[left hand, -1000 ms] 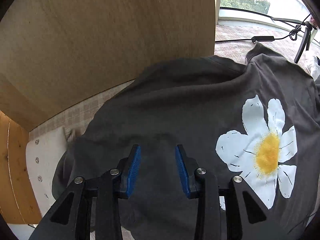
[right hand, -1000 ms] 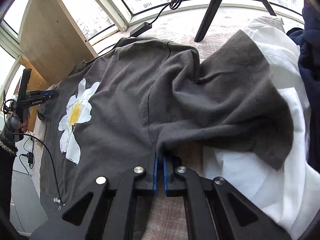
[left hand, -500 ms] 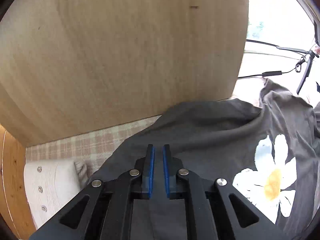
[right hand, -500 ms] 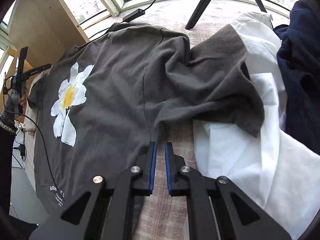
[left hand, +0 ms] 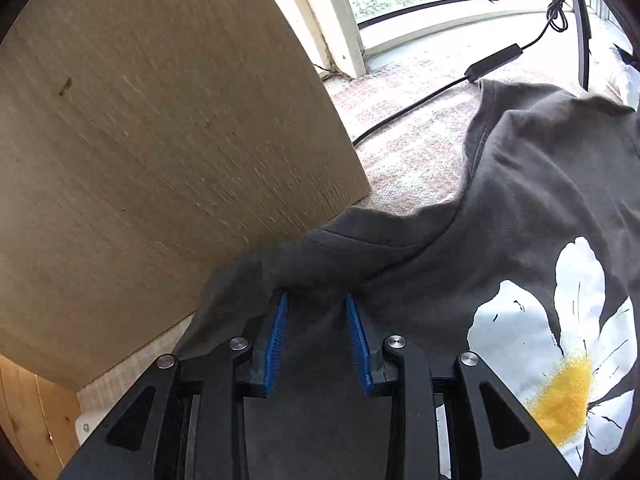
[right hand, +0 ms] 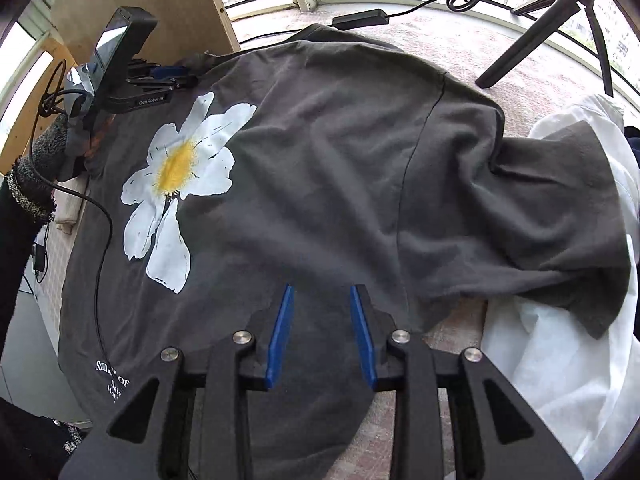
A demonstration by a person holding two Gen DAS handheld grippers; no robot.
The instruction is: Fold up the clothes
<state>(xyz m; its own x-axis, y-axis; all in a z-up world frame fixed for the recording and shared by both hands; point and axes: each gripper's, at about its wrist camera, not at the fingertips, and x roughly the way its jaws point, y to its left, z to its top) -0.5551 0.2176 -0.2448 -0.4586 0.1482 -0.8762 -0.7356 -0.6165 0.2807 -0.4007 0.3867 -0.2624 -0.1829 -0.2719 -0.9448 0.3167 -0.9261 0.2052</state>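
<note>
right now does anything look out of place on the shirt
Yes: the dark grey flower-print t-shirt is not flat. Its right sleeve lies bunched over a white garment, and a black cable trails across its hem.

T-shirt (right hand: 320, 184) on table (right hand: 452, 36), sleeve over shirt (right hand: 560, 360)

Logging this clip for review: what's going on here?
A person with a handheld gripper in each hand is laying out a dark grey T-shirt with a daisy print for folding. The left gripper and the right gripper are both opening over the fabric, gripping nothing. White clothing lies beside it.
</note>
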